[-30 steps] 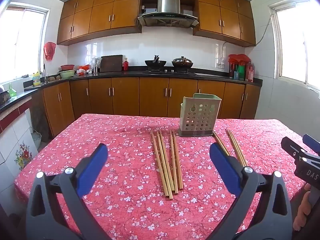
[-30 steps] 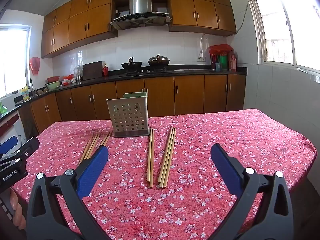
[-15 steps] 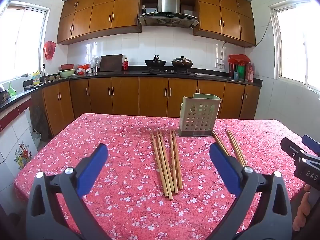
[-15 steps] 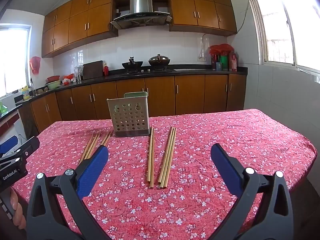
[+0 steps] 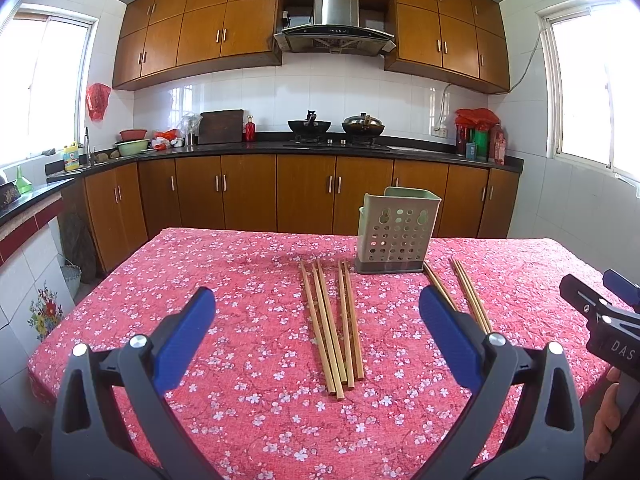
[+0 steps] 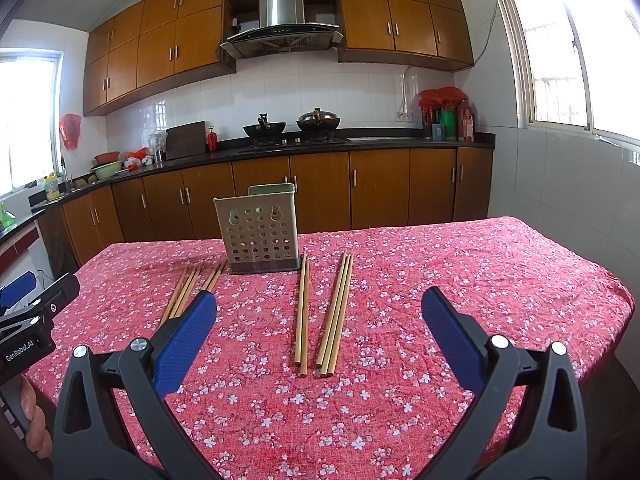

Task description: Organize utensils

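Note:
A pale green perforated utensil holder [image 5: 395, 236] stands upright on the red floral tablecloth [image 5: 240, 280]; it also shows in the right wrist view [image 6: 261, 236]. Several wooden chopsticks [image 5: 332, 320] lie flat in front of it on its left, and more chopsticks [image 5: 466, 292] lie on its right. The right wrist view shows one pair [image 6: 302, 312], another bundle [image 6: 337, 314], and the left group [image 6: 188, 292]. My left gripper [image 5: 316, 332] is open and empty above the near table. My right gripper [image 6: 318, 332] is open and empty too.
The table [image 6: 520, 280] stands in a kitchen. Wooden cabinets [image 5: 304, 196] and a dark counter with pots [image 5: 336, 126] run behind it. The table's right edge [image 6: 624, 308] drops off near a tiled wall. The other gripper's body shows at each view's side [image 5: 604, 316].

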`<control>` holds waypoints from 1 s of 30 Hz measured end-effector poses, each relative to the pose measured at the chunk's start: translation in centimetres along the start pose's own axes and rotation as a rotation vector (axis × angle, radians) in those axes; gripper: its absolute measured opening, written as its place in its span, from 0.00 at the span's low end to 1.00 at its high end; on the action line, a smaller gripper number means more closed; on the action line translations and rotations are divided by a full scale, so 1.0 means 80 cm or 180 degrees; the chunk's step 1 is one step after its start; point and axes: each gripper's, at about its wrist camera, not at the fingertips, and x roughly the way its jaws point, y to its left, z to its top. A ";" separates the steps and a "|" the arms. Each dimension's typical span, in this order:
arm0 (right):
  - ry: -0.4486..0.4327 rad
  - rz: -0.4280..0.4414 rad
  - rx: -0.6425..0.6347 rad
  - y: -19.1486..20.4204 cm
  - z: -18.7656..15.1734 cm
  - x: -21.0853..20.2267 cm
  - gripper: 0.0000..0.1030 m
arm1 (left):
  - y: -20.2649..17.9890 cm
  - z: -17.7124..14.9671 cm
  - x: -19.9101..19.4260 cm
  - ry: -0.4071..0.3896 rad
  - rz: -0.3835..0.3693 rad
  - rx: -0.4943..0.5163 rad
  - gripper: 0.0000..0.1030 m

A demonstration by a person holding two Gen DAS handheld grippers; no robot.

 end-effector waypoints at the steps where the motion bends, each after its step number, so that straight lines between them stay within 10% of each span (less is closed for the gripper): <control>1: 0.0000 0.0000 -0.0002 0.000 0.000 0.000 0.98 | 0.000 0.001 0.000 0.0002 0.0000 -0.0003 0.96; 30: 0.0004 0.0003 0.0003 0.000 0.001 0.001 0.98 | 0.000 0.001 0.001 0.0007 0.0002 -0.0009 0.96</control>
